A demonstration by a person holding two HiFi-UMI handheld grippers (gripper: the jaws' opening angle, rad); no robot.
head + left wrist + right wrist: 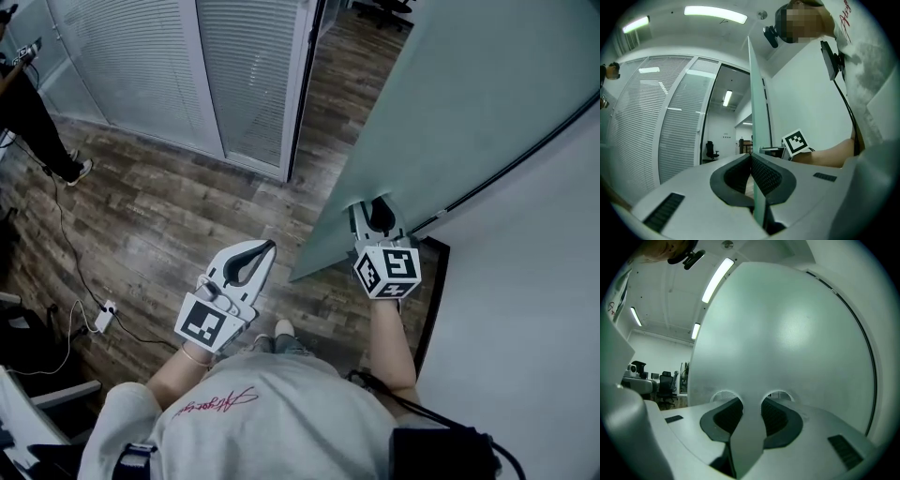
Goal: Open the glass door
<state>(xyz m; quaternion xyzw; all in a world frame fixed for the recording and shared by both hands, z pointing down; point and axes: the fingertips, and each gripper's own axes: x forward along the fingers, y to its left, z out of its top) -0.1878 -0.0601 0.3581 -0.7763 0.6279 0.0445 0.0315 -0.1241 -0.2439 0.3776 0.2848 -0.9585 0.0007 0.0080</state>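
Note:
The frosted glass door (469, 112) stands partly swung open on my right, above the wooden floor. My right gripper (377, 202) is open, and its two fingertips rest against the door's face at about waist height. In the right gripper view the frosted pane (787, 333) fills the picture, and the right gripper (751, 401) has only glass showing through its gap. My left gripper (272, 246) hangs shut and empty, left of the door's free edge and not touching it. In the left gripper view that thin green door edge (757, 93) rises just beyond the left gripper (751, 155).
A glass partition with blinds (159, 66) runs along the far left, and a dark door frame (300, 94) stands beside it. A person (28, 112) stands at the top left. A power strip with its cable (103, 317) lies on the floor. A white wall (534, 309) is close on the right.

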